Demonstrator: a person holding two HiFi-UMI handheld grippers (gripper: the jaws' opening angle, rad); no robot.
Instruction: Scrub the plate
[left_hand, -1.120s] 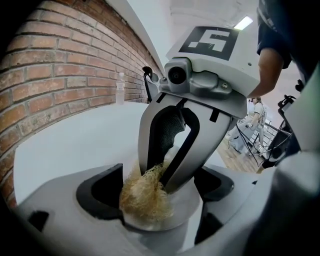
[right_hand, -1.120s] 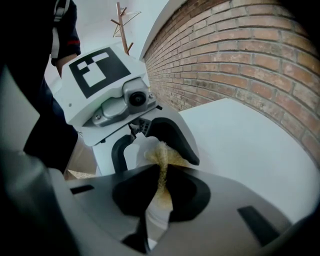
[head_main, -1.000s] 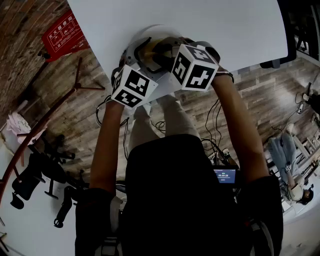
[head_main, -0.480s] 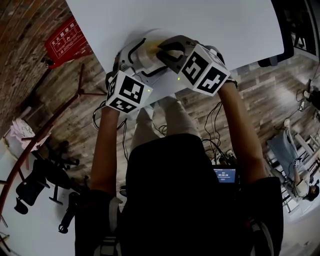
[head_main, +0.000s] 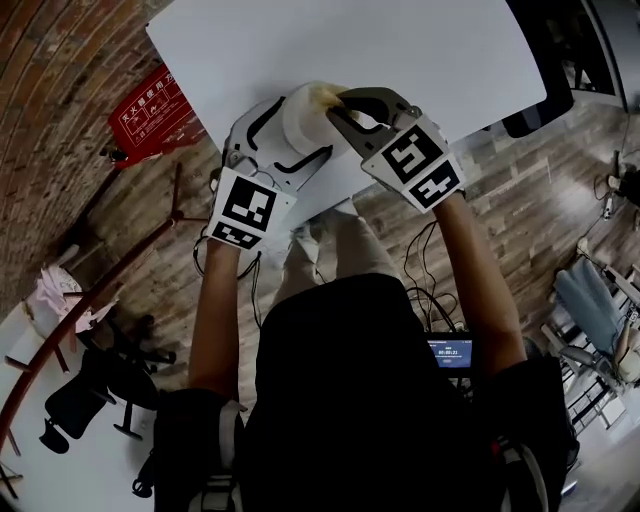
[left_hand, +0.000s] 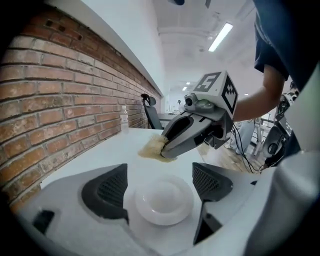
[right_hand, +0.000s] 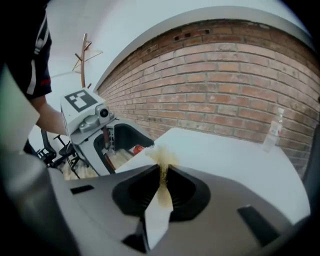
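The plate (left_hand: 164, 202) sits clamped between the left gripper's (left_hand: 160, 181) fingers at the counter's (head_main: 420, 50) edge. The right gripper (right_hand: 161, 182), fingers pinching a yellow sponge (right_hand: 161, 157), has drawn off to the plate's 12 o'clock. The red sign's (head_main: 150, 108) print is unreadable.

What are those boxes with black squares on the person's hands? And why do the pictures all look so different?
A person holds two hand tools with tongs, one in each hand. The cubes with squares are part of those tools. One picture comes from a camera on the person's head, looking down. The other two come from little cameras that ride on each tool. The left tongs hold a small white plate. The right tongs are shut on a yellowish scrubbing pad, close to the plate. Underneath is a white table, with a bottle standing by the brick wall.
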